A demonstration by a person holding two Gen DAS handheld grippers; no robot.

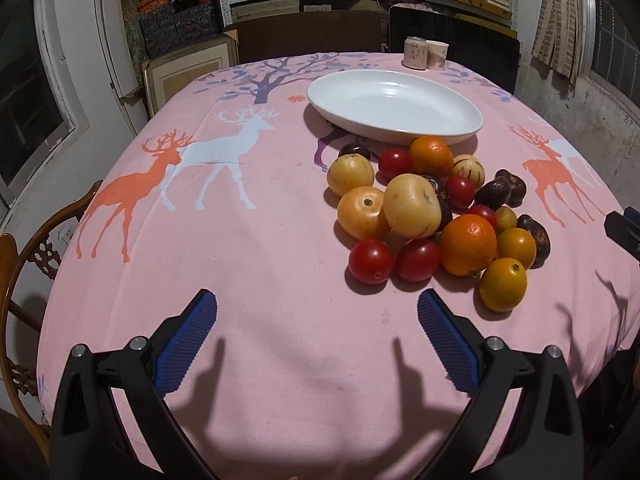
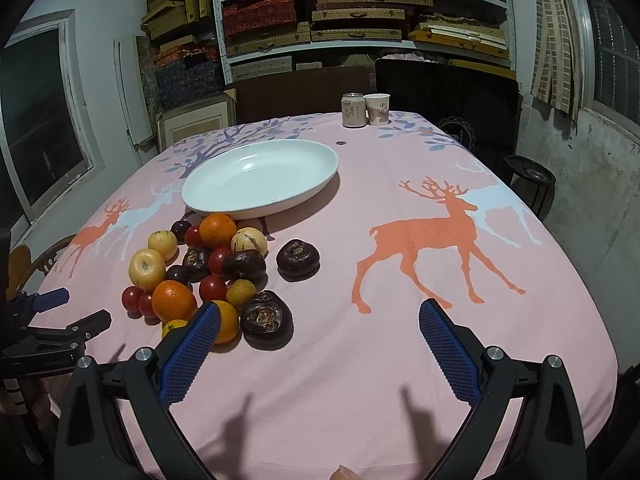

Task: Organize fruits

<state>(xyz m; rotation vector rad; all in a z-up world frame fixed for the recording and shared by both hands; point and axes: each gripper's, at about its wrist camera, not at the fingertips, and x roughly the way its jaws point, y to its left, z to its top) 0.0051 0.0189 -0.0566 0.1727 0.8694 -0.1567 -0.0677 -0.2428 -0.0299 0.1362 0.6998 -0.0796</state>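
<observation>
The left hand-held gripper (image 1: 317,312) hangs over bare cloth, jaws spread wide and empty, with the fruit pile (image 1: 432,212) ahead and to its right. The right hand-held gripper (image 2: 320,322), just as wide and empty, has the pile (image 2: 208,276) ahead to its left, a dark fruit (image 2: 266,319) nearest. The plate (image 2: 260,176) lies empty just beyond the pile, its long axis crosswise.

Home storeroom: box-laden shelves (image 2: 360,20) behind a deer-print tablecloth (image 2: 400,280).
</observation>
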